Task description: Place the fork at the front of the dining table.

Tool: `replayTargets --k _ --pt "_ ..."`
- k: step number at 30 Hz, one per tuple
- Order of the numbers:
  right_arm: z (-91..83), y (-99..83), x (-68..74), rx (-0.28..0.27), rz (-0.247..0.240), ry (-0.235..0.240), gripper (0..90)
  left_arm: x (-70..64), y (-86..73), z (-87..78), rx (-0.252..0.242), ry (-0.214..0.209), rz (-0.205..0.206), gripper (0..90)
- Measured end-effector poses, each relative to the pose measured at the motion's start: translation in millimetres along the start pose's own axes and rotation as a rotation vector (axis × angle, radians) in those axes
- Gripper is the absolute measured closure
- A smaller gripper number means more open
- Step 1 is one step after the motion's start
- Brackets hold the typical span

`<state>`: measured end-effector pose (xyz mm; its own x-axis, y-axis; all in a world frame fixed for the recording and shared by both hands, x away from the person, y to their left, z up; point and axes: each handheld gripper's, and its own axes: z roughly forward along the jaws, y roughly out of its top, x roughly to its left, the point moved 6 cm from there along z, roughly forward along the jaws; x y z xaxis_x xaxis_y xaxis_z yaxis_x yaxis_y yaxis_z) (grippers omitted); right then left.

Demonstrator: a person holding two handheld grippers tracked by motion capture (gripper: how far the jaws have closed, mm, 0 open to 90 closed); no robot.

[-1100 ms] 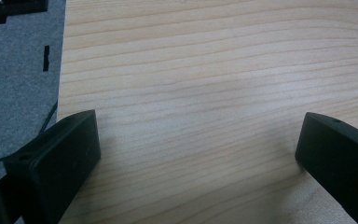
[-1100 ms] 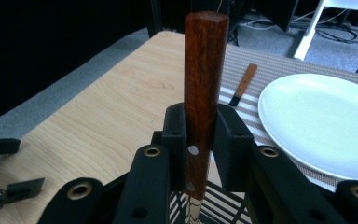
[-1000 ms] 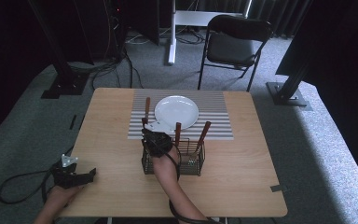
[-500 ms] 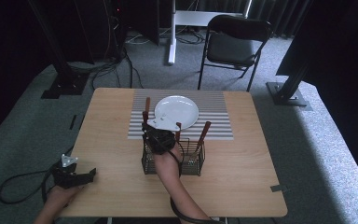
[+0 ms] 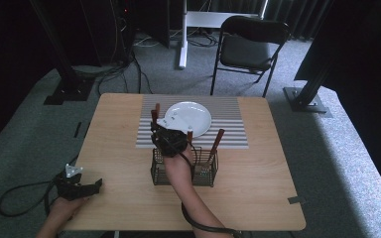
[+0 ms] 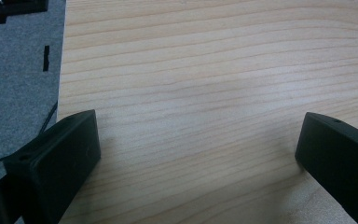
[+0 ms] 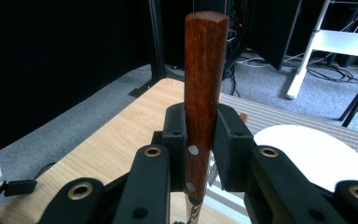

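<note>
My right gripper (image 7: 200,135) is shut on a wooden-handled utensil (image 7: 204,70), which stands upright with two rivets showing between the jaws. From above, this gripper (image 5: 160,131) hovers over the left half of a black wire caddy (image 5: 206,173). The brown handle (image 5: 155,114) pokes out toward the white plate (image 5: 191,116). Two more brown handles (image 5: 218,139) lean out of the caddy. My left gripper (image 5: 95,186) rests open at the table's near left corner. Nothing but bare wood lies between its jaws in the left gripper view (image 6: 200,154).
The plate sits on a grey striped placemat (image 5: 228,126) at the far middle of the wooden table (image 5: 258,173). A black folding chair (image 5: 248,47) and a white desk leg (image 5: 182,34) stand beyond it. A cable (image 5: 20,198) trails off the left edge.
My right gripper has risen and shifted slightly away from the person, toward the plate, with the utensil in it. The left gripper has stayed put.
</note>
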<state>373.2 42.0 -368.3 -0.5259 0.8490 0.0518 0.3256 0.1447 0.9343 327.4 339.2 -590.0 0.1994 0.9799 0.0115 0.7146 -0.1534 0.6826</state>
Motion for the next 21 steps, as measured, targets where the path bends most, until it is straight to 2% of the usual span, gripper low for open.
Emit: replayTargets --k 12,21 --pt "-1.7 25.0 -3.2 -0.032 -0.007 0.002 76.1 0.0 0.0 0.0 0.000 0.000 -0.001 0.0" --pt "6.6 38.5 -4.6 -0.036 -0.006 0.004 76.1 0.0 0.0 0.0 0.000 0.000 -0.001 0.0"
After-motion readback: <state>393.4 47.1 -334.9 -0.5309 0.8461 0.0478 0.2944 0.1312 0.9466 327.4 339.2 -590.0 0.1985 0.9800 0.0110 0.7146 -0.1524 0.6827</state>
